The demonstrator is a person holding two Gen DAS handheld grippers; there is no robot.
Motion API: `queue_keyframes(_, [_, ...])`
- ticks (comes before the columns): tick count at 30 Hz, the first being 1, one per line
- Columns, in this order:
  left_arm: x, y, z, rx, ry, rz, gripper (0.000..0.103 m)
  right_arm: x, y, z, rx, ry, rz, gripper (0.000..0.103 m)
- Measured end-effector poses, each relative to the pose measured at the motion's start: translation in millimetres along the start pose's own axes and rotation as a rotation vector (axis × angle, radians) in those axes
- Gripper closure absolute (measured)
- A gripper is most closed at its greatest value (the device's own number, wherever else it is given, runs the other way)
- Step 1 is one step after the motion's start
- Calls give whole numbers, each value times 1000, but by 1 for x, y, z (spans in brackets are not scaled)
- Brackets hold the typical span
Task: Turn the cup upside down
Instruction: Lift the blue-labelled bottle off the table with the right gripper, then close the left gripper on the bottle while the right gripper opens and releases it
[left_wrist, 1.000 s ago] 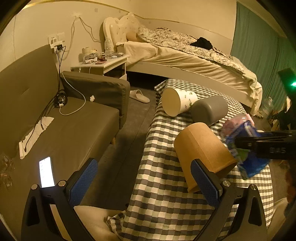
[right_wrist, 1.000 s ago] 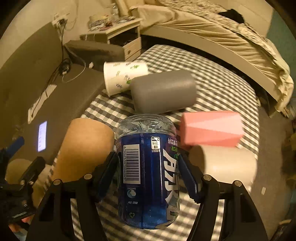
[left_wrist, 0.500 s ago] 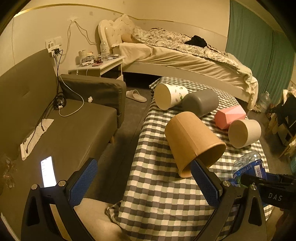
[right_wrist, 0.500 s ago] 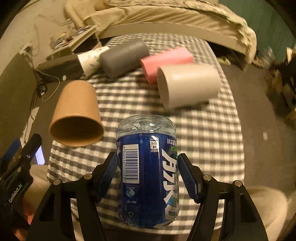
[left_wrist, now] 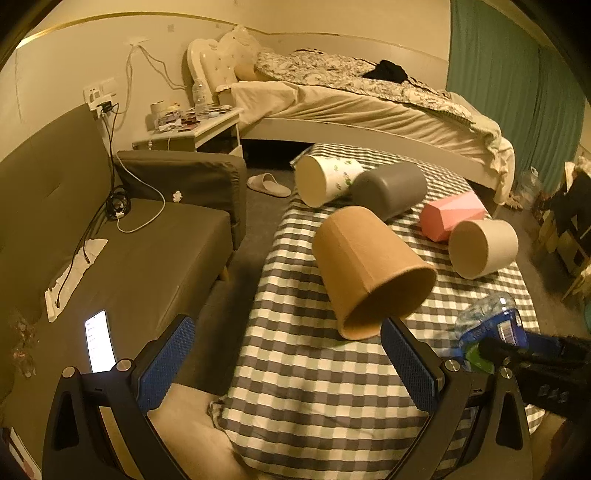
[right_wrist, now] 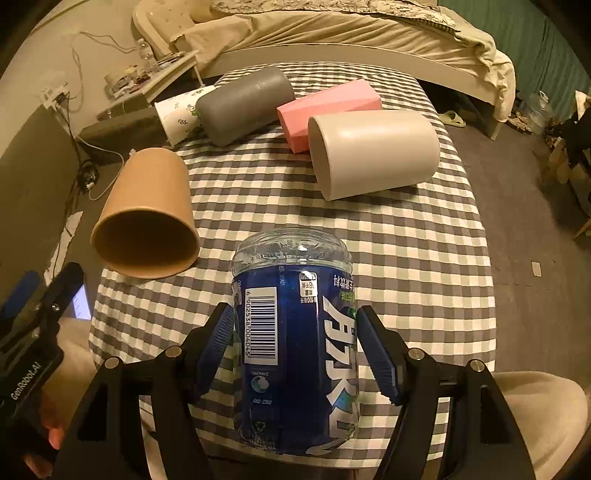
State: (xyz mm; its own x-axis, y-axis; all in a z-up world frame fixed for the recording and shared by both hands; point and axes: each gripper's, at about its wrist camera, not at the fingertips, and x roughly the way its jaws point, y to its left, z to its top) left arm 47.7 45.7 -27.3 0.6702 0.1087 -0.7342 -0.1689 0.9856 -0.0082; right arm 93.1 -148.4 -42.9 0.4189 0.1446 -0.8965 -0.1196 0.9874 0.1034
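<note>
Left wrist view: the left gripper [left_wrist: 286, 363] hangs with jaws wide, empty, before the brown paper cup [left_wrist: 369, 271] on its side near the bench's [left_wrist: 306, 373] left edge.

Right wrist view: the right gripper [right_wrist: 295, 347] has its jaws clamped on a blue-labelled plastic cup [right_wrist: 295, 339], bottom forward, probably mid-flip, over the bench's near edge.

Both wrist views look down over the checkered table [left_wrist: 303, 369] toward the bed [right_wrist: 332, 29], the left from the sofa-side corner, the right closer in behind the blue bottle [right_wrist: 295, 339], sharing the brown cup [left_wrist: 369, 269].
</note>
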Motion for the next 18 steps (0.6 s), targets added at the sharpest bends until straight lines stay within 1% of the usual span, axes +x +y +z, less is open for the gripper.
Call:
queue_keyframes(1, [-1,-3,-1,7,2,-2,0,-5,-2,0,1,-12,14,34])
queue_keyframes(2, [-2,-8,-1,20,7,-2,0,-11,-5,1,3,-26,30,31])
queue_keyframes(5, [-5,-22,-2,53,21,-1,0,-36,-18,3,3,-79,69,27])
queue_keyframes(7, [-8,-30,-4,65,30,-5,0,-48,-28,5,-1,-95,73,24])
queue_keyframes(10, [-11,-45,-7,79,71,-38,0,-61,-50,3,-20,-90,32,22])
queue_keyframes(13, [-15,-60,-9,100,96,-58,0,-64,-76,-3,-23,-82,-6,22])
queue_keyframes(16, [-21,-77,-9,120,93,-76,0,-65,-101,-12,-1,-106,-18,22])
queue_keyframes(18, [-23,-89,-8,122,99,-90,0,-66,-117,-16,17,-155,-30,22])
